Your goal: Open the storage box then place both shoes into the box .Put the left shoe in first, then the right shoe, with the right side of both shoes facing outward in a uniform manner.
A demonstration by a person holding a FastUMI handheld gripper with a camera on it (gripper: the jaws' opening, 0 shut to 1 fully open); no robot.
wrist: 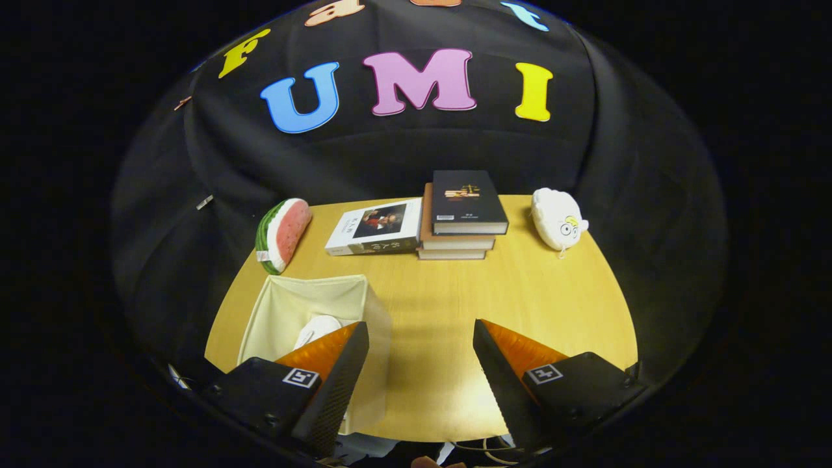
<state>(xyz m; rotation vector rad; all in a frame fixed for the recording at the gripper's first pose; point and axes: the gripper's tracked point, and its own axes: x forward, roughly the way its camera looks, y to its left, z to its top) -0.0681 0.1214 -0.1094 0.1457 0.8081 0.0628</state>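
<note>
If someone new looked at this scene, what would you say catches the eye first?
Probably the watermelon-slice plush at the table's far left corner, with the white plush opposite it. Between them sits a stack of books. Nearer, the open storage box holds something white beside one finger of the open gripper.

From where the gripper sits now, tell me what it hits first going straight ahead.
Probably bare wooden tabletop between the open fingers; farther on, the stack of dark hardcover books. Depth is unclear.
</note>
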